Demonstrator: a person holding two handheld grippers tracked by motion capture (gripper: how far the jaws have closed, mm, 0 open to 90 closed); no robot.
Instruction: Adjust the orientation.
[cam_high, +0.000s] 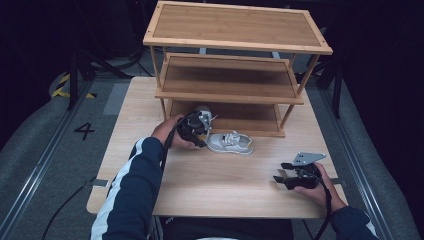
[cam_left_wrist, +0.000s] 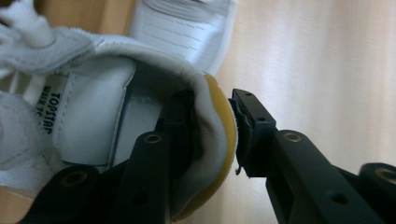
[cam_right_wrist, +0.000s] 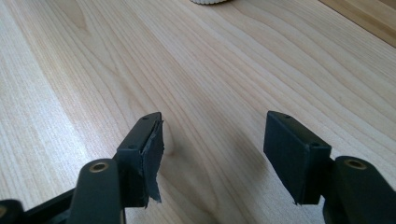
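Nearest the person, the right gripper (cam_high: 285, 181) rests near the table's (cam_high: 220, 180) front right corner, its jaws standing apart with nothing between them; in the right gripper view they frame bare pale wood. The right hand (cam_high: 312, 187) holding it sits close to the front edge, with the right edge just beyond. A wide stretch of bare tabletop separates it from the left gripper (cam_high: 201, 136), which lies well apart, nearer the middle of the table.

The left gripper is clamped on the heel collar of a small white shoe (cam_high: 231, 143). In the left gripper view one jaw sits inside the shoe (cam_left_wrist: 93, 121) behind the padded collar and the other presses against the yellowish heel from outside. The shoe lies in the high view just right of the left hand (cam_high: 170, 134), toe toward the right, directly in front of the lowest shelf of a bamboo rack (cam_high: 235, 45).

The rack has three open tiers and fills the far half of the table. Its front foot rail runs just behind the shoe. Beyond the table lie grey floor with a painted "4" (cam_high: 84, 130) on the left and dark surroundings.
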